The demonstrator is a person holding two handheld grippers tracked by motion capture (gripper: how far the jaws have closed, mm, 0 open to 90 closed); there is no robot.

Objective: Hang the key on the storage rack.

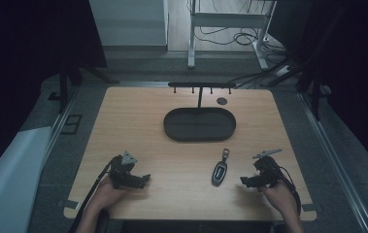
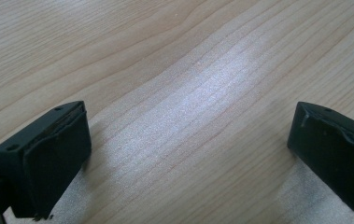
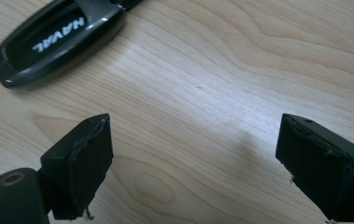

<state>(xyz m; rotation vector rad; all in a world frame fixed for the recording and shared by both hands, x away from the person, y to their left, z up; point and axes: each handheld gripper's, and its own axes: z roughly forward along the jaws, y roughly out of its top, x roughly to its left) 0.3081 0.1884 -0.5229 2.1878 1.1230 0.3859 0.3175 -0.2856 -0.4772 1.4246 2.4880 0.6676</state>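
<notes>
Car key fob (image 1: pixel 219 172) lies flat on the wooden table (image 1: pixel 138 126), just left of my right gripper (image 1: pixel 243 181), whose jaws stand spread and empty like my left gripper's (image 1: pixel 146 177); I judge it light, rigid, glossy-slippery, best pinched across its narrow sides.

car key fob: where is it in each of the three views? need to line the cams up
High view: the key fob lies on the table, right of centre, near the right gripper, in front of the oval tray.
Left gripper view: not in it.
Right gripper view: upper left, beyond the open jaws, partly cut by the top edge.
Shared landmark: the wood-grain table.
</notes>
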